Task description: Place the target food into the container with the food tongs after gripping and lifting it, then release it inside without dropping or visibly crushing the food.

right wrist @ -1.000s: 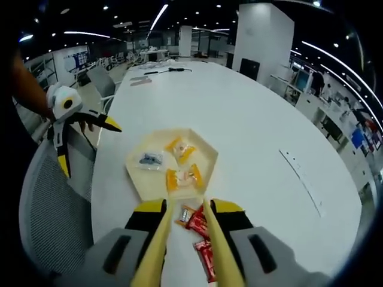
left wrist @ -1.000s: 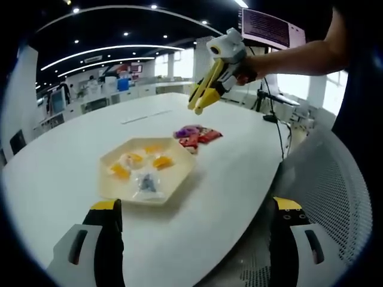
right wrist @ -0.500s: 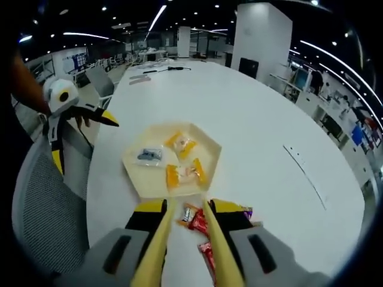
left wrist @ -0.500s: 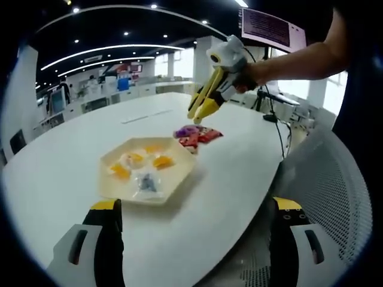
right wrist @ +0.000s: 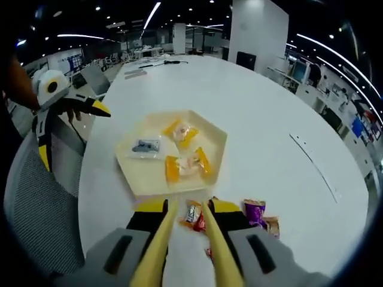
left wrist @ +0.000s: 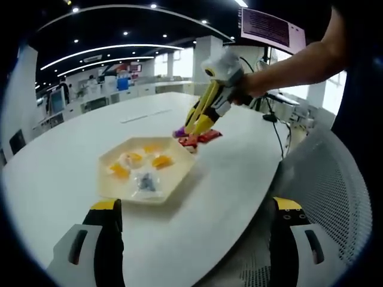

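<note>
Left gripper view looks across the table [left wrist: 54, 173] from its near edge. Right gripper view looks down, close above. Both share the hexagonal tray [left wrist: 173, 182] [right wrist: 218, 146].

We see a white table [left wrist: 72, 179] holding a cream hexagonal tray [left wrist: 146, 169] of wrapped snacks. The right gripper [left wrist: 194, 127], gripping yellow food tongs [left wrist: 203, 113], reaches down to red-wrapped candies [left wrist: 200, 138] beside the tray.

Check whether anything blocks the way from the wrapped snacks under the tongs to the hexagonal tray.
Nothing visible does. The tongs sit right over the red snack packets, and the hexagonal tray lies just beyond them across bare table. The left gripper hangs off to the side, beyond the table edge.
</note>
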`<state>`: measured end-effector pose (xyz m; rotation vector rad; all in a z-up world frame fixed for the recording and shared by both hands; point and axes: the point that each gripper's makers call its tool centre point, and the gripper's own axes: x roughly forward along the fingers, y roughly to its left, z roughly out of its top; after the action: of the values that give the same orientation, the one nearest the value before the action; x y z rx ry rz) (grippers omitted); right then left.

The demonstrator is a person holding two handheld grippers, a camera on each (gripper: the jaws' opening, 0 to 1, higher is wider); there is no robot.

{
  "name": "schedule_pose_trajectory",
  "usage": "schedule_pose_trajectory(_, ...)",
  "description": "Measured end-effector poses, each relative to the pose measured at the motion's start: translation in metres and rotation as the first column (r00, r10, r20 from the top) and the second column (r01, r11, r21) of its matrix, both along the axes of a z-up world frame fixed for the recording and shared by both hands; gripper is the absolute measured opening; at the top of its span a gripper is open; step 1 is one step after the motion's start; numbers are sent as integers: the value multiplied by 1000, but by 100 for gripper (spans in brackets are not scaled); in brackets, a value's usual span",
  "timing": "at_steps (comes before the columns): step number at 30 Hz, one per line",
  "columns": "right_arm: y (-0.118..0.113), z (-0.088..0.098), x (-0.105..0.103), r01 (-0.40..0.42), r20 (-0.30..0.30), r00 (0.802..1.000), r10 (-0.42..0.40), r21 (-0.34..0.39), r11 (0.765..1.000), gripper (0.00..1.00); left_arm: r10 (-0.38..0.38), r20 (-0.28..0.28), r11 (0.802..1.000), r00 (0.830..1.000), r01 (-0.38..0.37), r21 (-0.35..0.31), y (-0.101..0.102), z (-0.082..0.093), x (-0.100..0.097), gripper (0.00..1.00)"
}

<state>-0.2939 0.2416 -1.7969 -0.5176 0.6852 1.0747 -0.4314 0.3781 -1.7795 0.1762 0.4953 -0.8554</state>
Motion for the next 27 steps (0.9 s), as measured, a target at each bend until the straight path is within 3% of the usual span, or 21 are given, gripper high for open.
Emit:
schedule_pose_trajectory(9, -1, -18, 0, 52, -75, 996, -53, -9, 999, 25, -6, -2, 1000, 1000, 6, 3, -1, 0, -1, 99)
schedule_pose_trajectory(20, -4, -28, -3, 64, -52, 996, -67, -65, 996, 26, -17, -14, 1000, 1000, 17, 17, -1, -5, -2, 99)
schedule_pose_trajectory(27, -2, -31, 4, 153, -82, 984, -157, -57, 987, 27, -16, -11, 1000, 1000, 16, 19, -1, -4, -2, 99)
